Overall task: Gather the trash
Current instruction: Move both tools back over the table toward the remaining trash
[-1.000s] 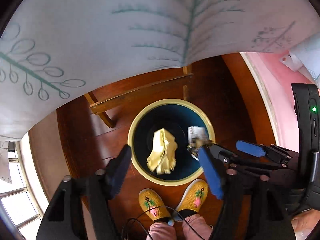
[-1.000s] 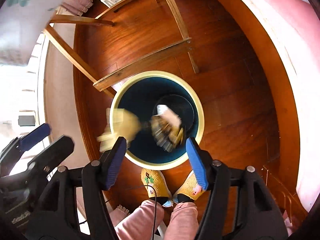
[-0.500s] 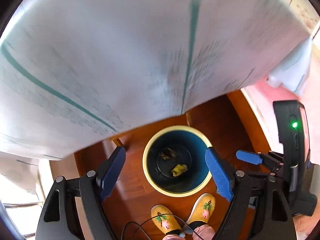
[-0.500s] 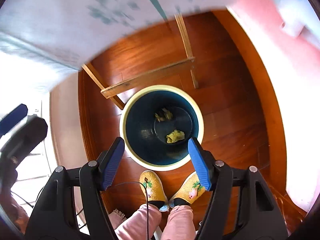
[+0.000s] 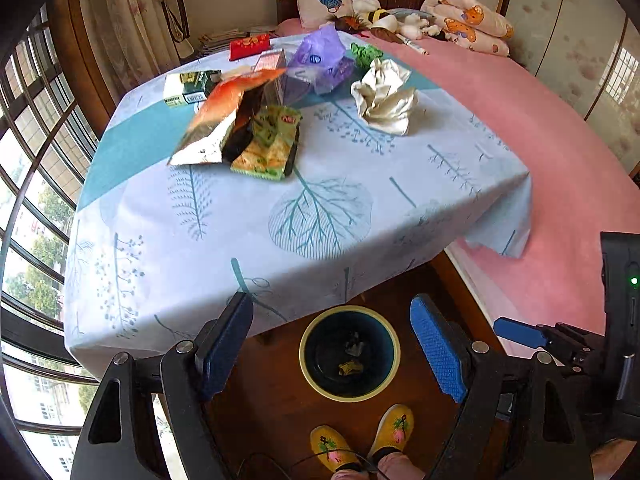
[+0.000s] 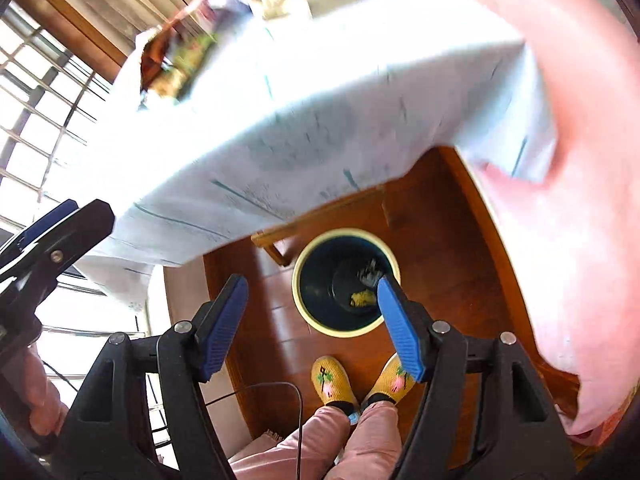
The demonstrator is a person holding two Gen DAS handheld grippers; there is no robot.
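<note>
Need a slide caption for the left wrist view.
Open left tongs above a bin holding two scraps, wrappers waiting on the table.

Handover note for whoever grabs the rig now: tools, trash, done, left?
Left tool: open, empty, raised facing the table.
Right tool: open, empty, above the bin.
Bin: on the floor by the table edge, two small scraps at the bottom, one yellowish, one dark.
Left on the tablecloth: orange wrapper, green snack packet, crumpled white paper, purple bag, green-and-white box, red packet. Right view is blurred.
Next: probably the nearest wrappers.
</note>
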